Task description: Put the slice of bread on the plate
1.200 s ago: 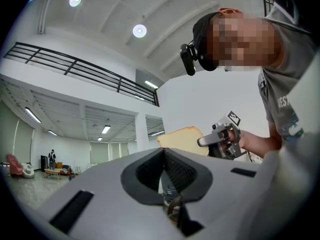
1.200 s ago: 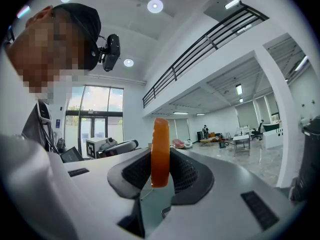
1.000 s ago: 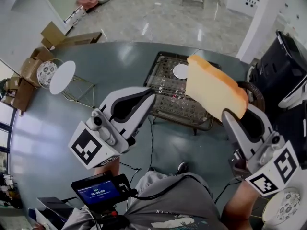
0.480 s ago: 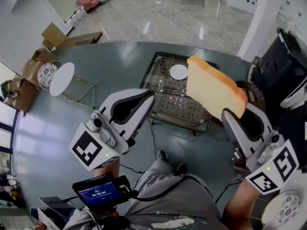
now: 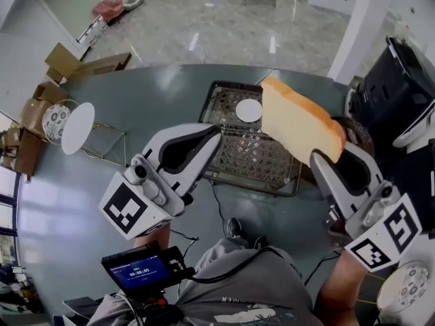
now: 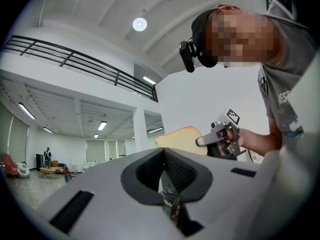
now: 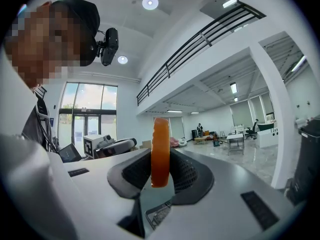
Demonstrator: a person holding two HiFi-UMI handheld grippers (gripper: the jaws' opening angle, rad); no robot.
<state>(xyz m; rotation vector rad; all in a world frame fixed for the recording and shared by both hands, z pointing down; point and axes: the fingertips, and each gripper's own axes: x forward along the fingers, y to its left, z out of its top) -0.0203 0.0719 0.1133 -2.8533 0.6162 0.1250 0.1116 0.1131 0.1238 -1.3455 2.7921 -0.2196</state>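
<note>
Bread slice (image 5: 299, 124), thick, pale with orange-brown crust, stands edgewise clamped in right tongs (image 5: 325, 157); left tongs (image 5: 212, 132) closed, empty.

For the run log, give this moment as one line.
right tool: shut on bread slice | left tool: shut, empty | plate: no bread yet

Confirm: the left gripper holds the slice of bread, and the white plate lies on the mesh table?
No: the right gripper holds the slice of bread, as the right gripper view shows; the left gripper is empty. The white plate does lie on the mesh table.
</note>
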